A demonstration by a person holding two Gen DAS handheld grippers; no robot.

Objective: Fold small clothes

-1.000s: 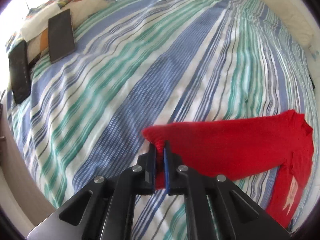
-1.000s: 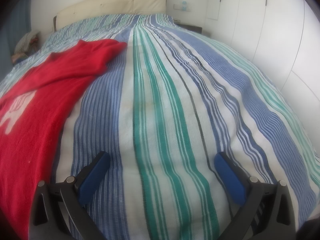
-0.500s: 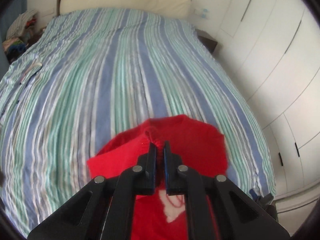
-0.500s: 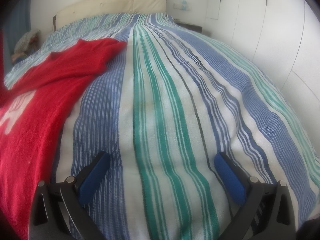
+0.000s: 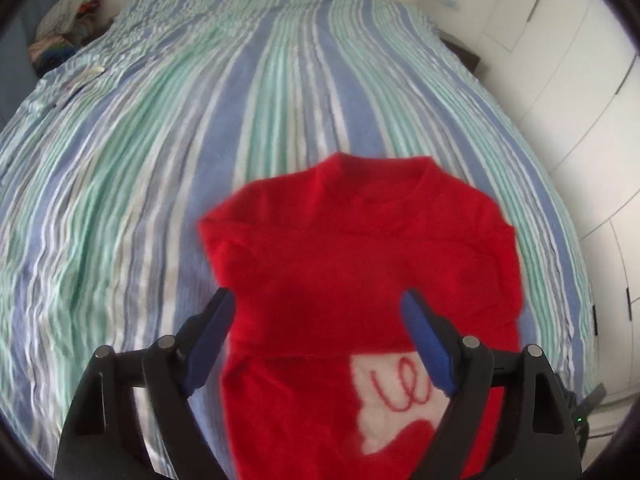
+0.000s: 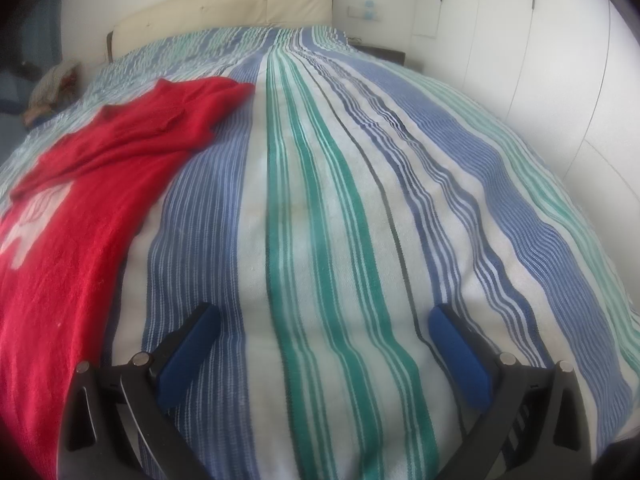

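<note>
A small red sweater (image 5: 360,264) with a white patch lies on the striped bedspread (image 5: 160,160). One sleeve is folded across its chest, collar pointing to the headboard. My left gripper (image 5: 320,312) is open and hovers over the sweater's middle, holding nothing. In the right wrist view the sweater (image 6: 100,184) lies at the left. My right gripper (image 6: 324,320) is open and empty, low over the bare bedspread (image 6: 340,200) to the right of the sweater.
A cream headboard (image 6: 224,8) is at the far end. White wardrobe doors (image 5: 580,100) run along the right side of the bed. A pile of clothes (image 5: 64,28) sits at the far left beside the bed.
My left gripper carried the sleeve over the sweater's body, then opened and let it go. The sleeve now lies folded across the chest. The right gripper has not moved.
</note>
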